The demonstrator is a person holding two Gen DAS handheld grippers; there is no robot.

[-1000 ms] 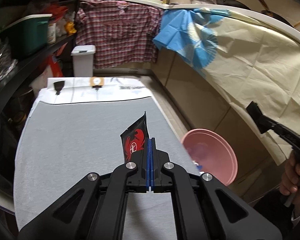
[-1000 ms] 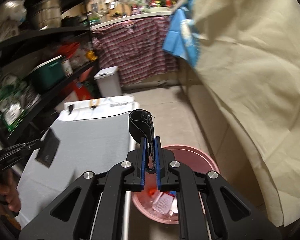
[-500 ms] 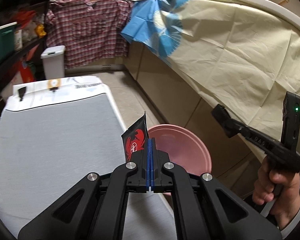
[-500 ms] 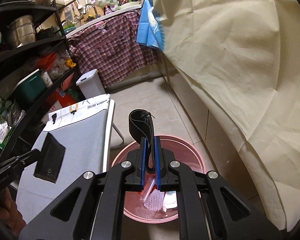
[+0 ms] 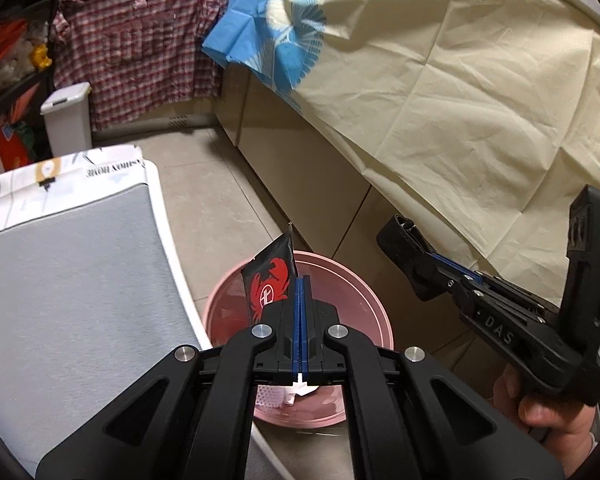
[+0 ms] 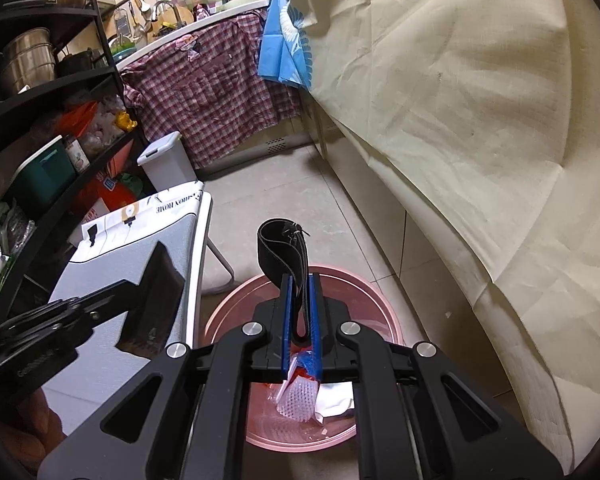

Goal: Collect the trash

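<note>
My left gripper (image 5: 301, 280) is shut on a black wrapper with a red crab print (image 5: 270, 282), held over the pink basin (image 5: 364, 292) on the floor. My right gripper (image 6: 300, 280) is shut on a folded black strap (image 6: 284, 248), also above the pink basin (image 6: 380, 312). Inside the basin lie a clear bubble-textured piece (image 6: 298, 398) and white scraps (image 6: 334, 400). In the left wrist view the right gripper (image 5: 410, 258) comes in from the right with the strap. The left gripper with its wrapper (image 6: 152, 300) shows at the left of the right wrist view.
A grey padded ironing board (image 5: 68, 280) stands left of the basin. A cream cloth (image 5: 480, 100) and a blue cloth (image 5: 272, 32) drape the counter on the right. A white lidded bin (image 5: 66, 120), a plaid shirt (image 5: 140, 48) and dark shelves (image 6: 40, 128) stand behind.
Both grippers have moved from over the ironing board to above the pink basin, the left one travelling farther to the right. Each keeps its hold on its item.
</note>
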